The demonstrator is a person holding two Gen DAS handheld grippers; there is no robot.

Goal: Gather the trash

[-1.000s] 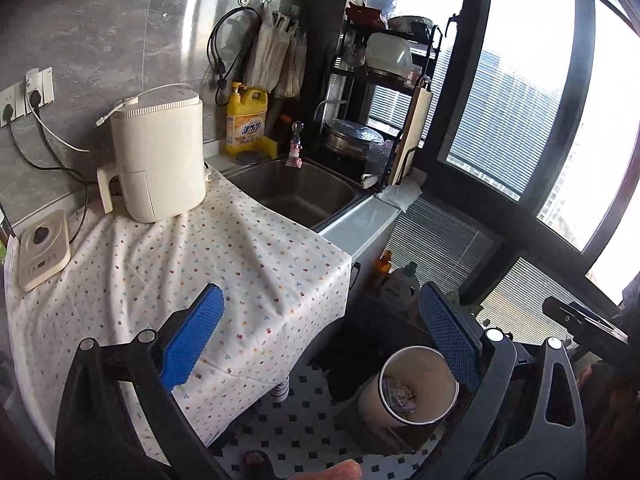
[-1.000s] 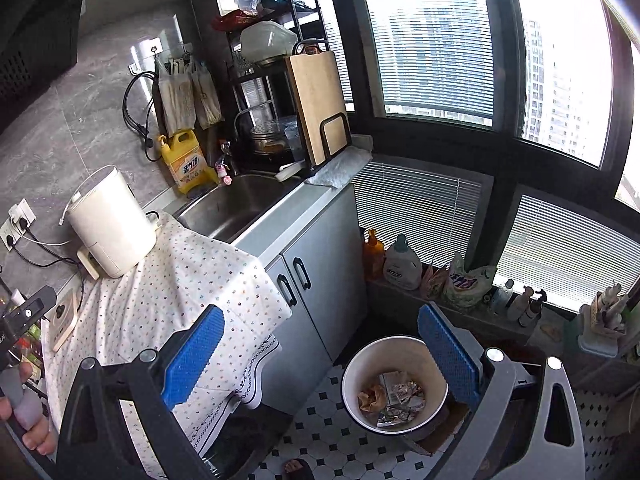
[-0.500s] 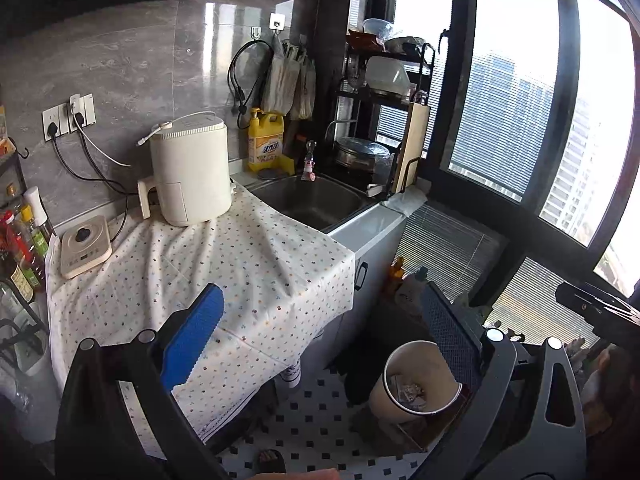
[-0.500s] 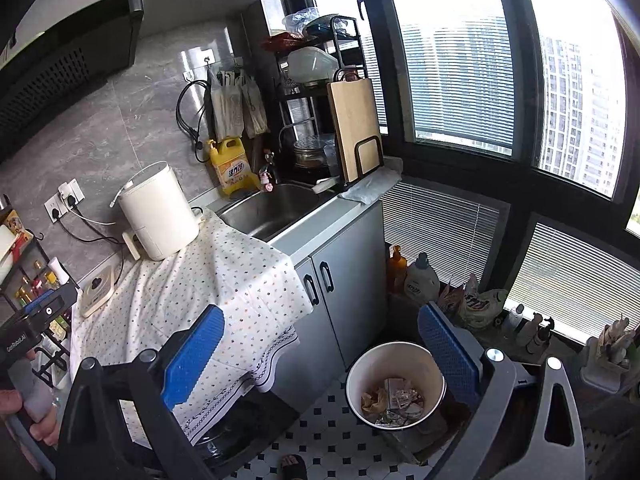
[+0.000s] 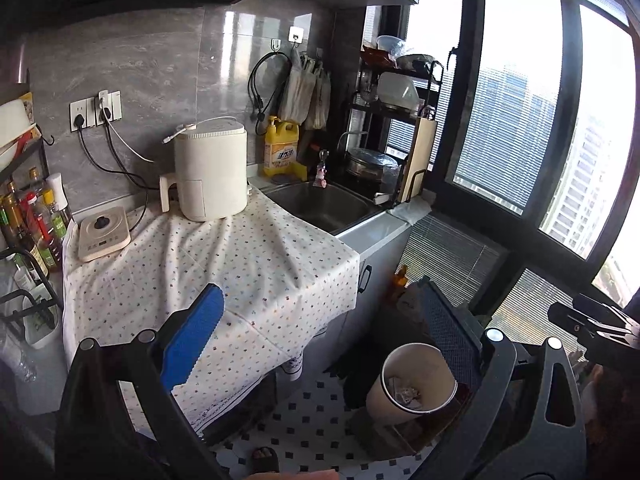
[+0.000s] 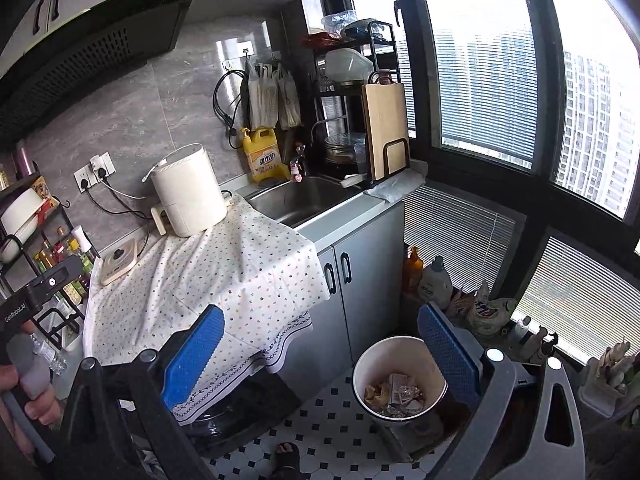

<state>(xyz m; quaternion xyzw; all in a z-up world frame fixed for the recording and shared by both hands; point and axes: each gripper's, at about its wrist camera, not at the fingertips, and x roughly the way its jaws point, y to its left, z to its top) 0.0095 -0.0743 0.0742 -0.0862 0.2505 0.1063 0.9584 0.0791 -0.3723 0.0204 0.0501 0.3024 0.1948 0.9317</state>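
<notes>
A wall of dark-framed windows [image 6: 500, 128] fills the right half of both views, tower blocks pale beyond the glass; grey marbled wall tile [image 5: 152, 64] runs across the upper left. Below it, at centre left of each frame, a counter draped in a dotted white cloth [image 5: 224, 264] [image 6: 224, 264] carries a cream air fryer [image 5: 210, 170] [image 6: 188, 192] at its far edge and a small cream appliance with a dark knob [image 5: 103, 232] to the left; a steel sink [image 5: 320, 204] [image 6: 296, 196] sits just right of the cloth, with a yellow detergent jug [image 5: 282, 148] [image 6: 262, 154] behind it and a wooden cutting board [image 6: 386, 128] standing upright in a black rack.

On the black-and-white tiled floor [image 6: 332, 428] at lower centre right stands the white trash bin [image 5: 416, 384] [image 6: 400, 380], crumpled paper and wrappers [image 6: 394, 394] lying in its bottom, beside the grey cabinet doors [image 6: 352, 280].

The left gripper [image 5: 320, 340] hangs in the lower foreground with its blue-padded fingers [image 5: 192, 340] spread wide and nothing between them; the right gripper [image 6: 320, 352] is likewise spread wide and empty, its right pad overlapping the bin's rim in the picture; both are well above the counter and floor. A sandalled foot [image 6: 288, 454] shows at the bottom edge.
</notes>
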